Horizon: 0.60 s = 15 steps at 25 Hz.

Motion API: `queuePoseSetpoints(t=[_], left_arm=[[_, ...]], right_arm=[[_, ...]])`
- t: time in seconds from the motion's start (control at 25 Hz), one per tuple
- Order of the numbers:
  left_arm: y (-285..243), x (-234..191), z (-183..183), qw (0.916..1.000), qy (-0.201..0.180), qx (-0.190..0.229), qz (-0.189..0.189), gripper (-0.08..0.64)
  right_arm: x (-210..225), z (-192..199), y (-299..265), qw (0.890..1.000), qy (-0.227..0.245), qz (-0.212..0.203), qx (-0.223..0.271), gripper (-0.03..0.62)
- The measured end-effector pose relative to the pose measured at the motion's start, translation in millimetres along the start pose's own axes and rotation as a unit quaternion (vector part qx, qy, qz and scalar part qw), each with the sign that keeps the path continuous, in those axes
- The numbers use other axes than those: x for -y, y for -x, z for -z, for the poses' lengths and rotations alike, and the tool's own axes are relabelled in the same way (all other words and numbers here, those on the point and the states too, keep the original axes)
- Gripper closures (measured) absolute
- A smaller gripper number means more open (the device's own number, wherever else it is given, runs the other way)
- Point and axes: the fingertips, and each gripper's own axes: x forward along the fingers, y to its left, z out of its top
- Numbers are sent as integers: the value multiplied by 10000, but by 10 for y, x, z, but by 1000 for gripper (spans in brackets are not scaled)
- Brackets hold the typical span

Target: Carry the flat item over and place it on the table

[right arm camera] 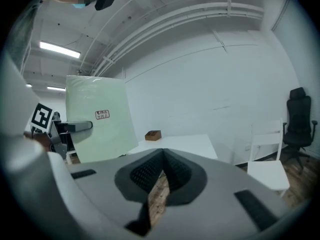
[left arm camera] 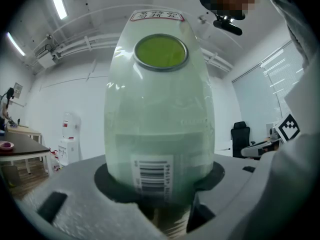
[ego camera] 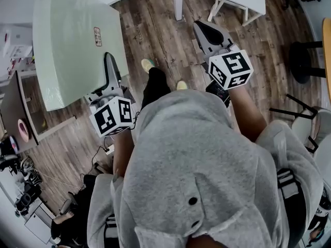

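Note:
A large flat pale-green board with a small label hangs above the wooden floor at the left of the head view. My left gripper is shut on its lower right edge and carries it. In the left gripper view the board fills the middle, with a barcode sticker low down and a green round sticker high up, and it stands between the jaws of the left gripper. My right gripper is shut with nothing in it. From the right gripper view the board shows at the left.
A white table with a small brown box stands ahead. A white chair and a black office chair are to the right. A dark desk stands at the left, a black stool at the right.

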Motion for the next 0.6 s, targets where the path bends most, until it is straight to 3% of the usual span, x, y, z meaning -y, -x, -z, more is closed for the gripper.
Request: queuePoseSetpoints(t=[0.6], left_arm=[[-555, -78, 8, 9999, 6, 78, 136, 279]], right_arm=[[186, -55, -419, 9999, 53, 104, -21, 566]])
